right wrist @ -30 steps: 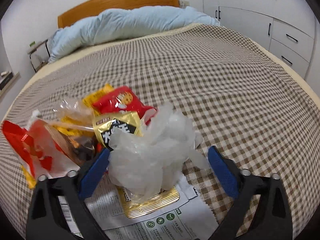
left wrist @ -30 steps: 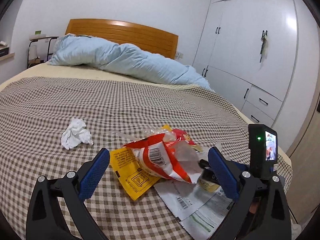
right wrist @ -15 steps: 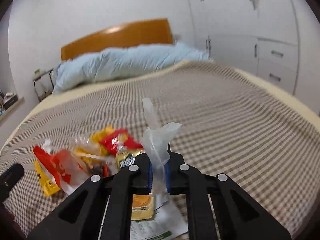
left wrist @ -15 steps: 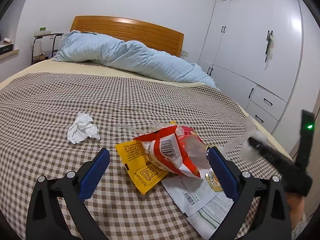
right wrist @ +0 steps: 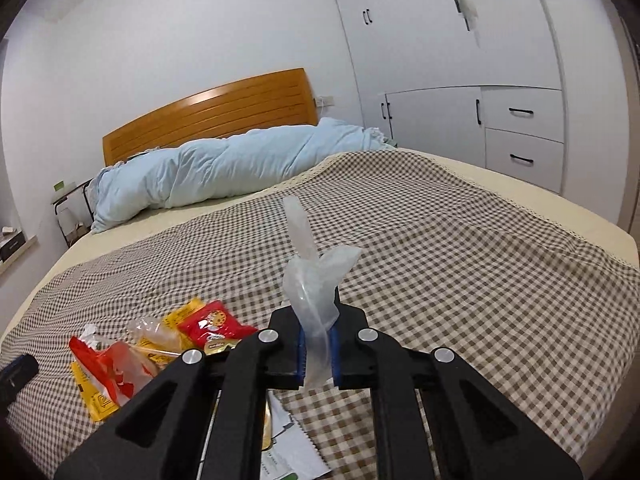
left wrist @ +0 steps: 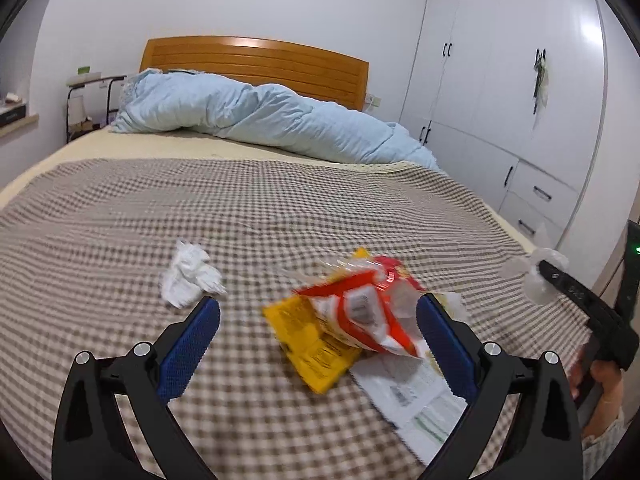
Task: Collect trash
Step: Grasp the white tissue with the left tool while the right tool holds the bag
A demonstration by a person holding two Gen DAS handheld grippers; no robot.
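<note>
My right gripper (right wrist: 318,354) is shut on a clear plastic bag (right wrist: 314,280) and holds it above the checked bed cover; it also shows in the left wrist view (left wrist: 536,276) at the right edge. My left gripper (left wrist: 318,332) is open and empty, low over the bed. Between its jaws lie a red-and-white snack wrapper (left wrist: 360,316), a yellow packet (left wrist: 312,352) and printed paper (left wrist: 416,396). A crumpled white tissue (left wrist: 188,276) lies just beyond the left finger. The right wrist view shows the same wrapper pile (right wrist: 152,344) at lower left.
The bed has a checked cover (left wrist: 280,216), a rolled light-blue duvet (left wrist: 260,116) and a wooden headboard (left wrist: 256,60). White wardrobes with drawers (left wrist: 512,100) stand to the right. A small rack (left wrist: 86,100) stands left of the headboard.
My right gripper closed on the plastic bag, lifted it off the pile and drew back to the right. My left gripper pulled back slightly and stayed open.
</note>
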